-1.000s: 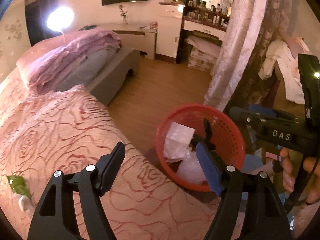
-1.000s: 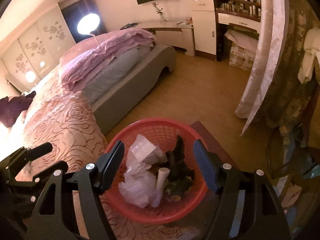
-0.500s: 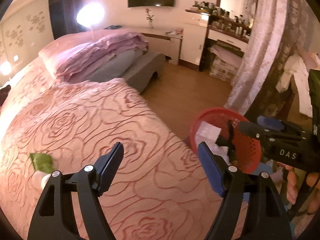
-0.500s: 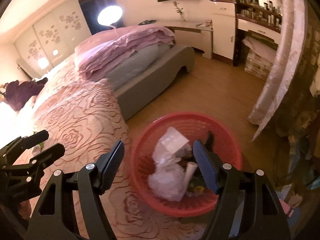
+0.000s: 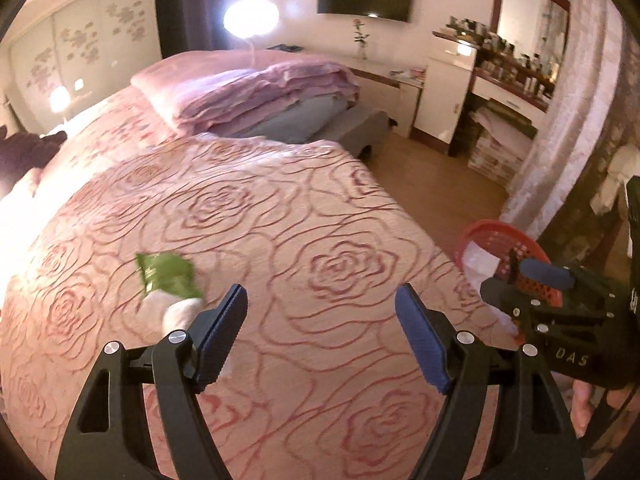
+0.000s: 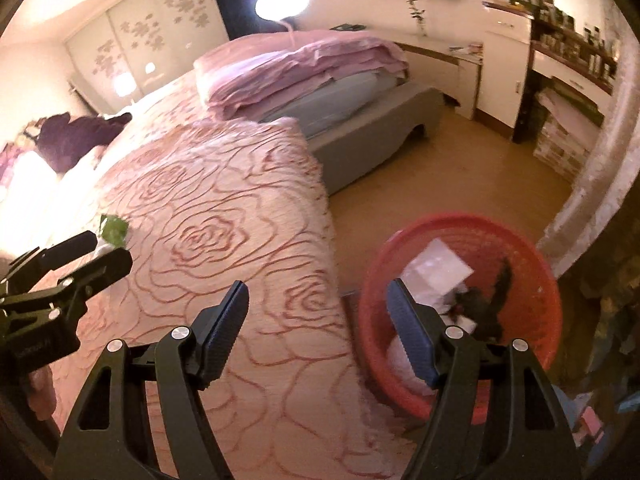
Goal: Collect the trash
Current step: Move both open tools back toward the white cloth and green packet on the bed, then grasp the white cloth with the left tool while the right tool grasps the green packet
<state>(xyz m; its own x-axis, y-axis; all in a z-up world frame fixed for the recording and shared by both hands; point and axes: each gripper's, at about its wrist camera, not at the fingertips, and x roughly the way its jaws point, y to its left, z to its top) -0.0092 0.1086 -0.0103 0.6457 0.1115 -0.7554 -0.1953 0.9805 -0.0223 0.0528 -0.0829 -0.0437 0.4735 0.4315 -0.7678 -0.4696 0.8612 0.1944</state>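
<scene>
Just left of the left gripper (empty), green wrapper, on bedspread

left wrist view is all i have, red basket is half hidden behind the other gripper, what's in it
Observer: The right wrist view looks straight into the red basket. White paper and a dark scrap lie inside.
Operator: right gripper carrying anything
Observer: No. The right gripper has its jaws open with nothing between them.
</scene>
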